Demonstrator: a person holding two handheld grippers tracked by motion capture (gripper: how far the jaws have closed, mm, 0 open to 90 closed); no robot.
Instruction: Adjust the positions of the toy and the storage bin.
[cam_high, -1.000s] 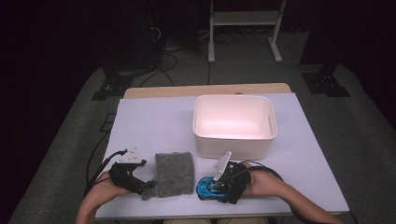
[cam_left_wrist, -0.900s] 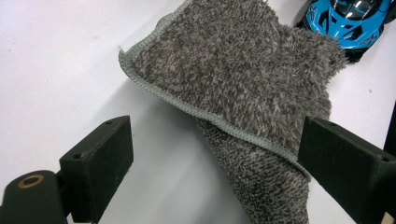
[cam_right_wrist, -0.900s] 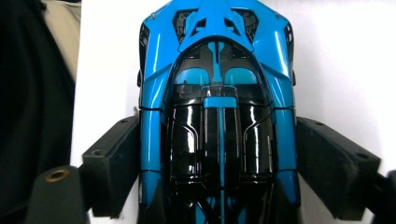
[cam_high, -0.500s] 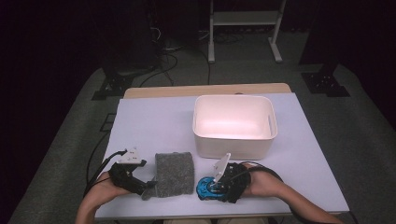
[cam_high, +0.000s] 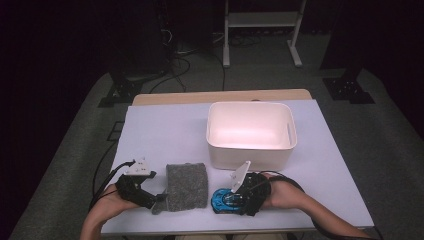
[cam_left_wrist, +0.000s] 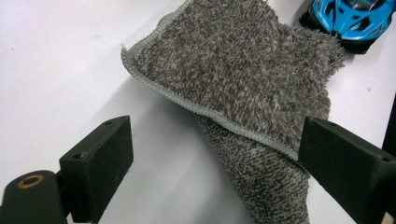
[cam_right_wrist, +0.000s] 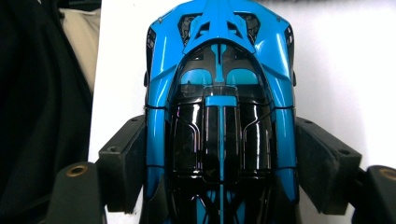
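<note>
Since the earlier high view almost nothing had shifted on the bench; the one change was at the right tool (cam_high: 235, 199), whose jaws had just been closing and now pressed both flanks of the glossy blue and black toy sports car (cam_right_wrist: 219, 121), seen in the right gripper view squarely between the pads. That grip suggested the car was secured and ready to lift, probably toward the white plastic rectangular bin (cam_high: 250, 131) standing just beyond it. The car (cam_high: 226, 200) sat near the front edge of the pale bench (cam_high: 165, 130), right of the shaggy grey folded cloth (cam_high: 187, 184). The left tool (cam_high: 156, 204) lay low at the cloth's near left corner, jaws spread wide, one pad touching the cloth's hem (cam_left_wrist: 243, 79), clamping nothing. Both forearms rested level, reaching in from the front edge.
</note>
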